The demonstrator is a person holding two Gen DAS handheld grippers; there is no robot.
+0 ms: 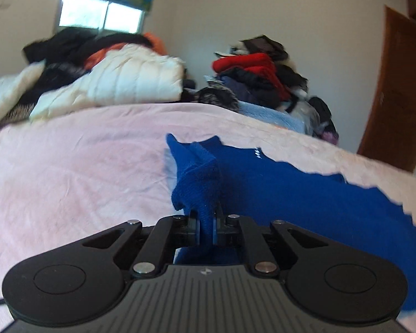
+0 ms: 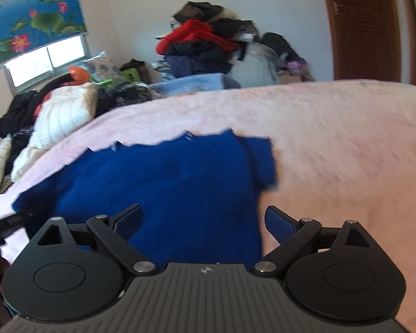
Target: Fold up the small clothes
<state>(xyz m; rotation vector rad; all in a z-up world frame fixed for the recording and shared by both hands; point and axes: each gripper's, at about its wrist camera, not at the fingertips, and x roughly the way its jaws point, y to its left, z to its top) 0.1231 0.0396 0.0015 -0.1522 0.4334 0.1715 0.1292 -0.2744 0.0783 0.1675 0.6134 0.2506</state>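
Observation:
A royal-blue knit garment (image 1: 305, 194) lies spread on a pink bedspread (image 1: 69, 172). My left gripper (image 1: 206, 229) is shut on a bunched fold of the blue garment, which rises from between the pads and stands a little above the bed. In the right wrist view the same blue garment (image 2: 158, 183) lies mostly flat, one short sleeve sticking out to the right. My right gripper (image 2: 203, 222) hangs open just above its near edge, nothing between its blue-padded fingers (image 2: 280, 226).
At the far side of the pink bedspread (image 2: 332, 144) lie a cream quilted jacket (image 1: 130, 77) and dark clothes. A tall pile of red and dark clothes (image 2: 202, 44) stands against the wall. A brown door (image 2: 366, 25) is at right, a window (image 1: 99, 16) at left.

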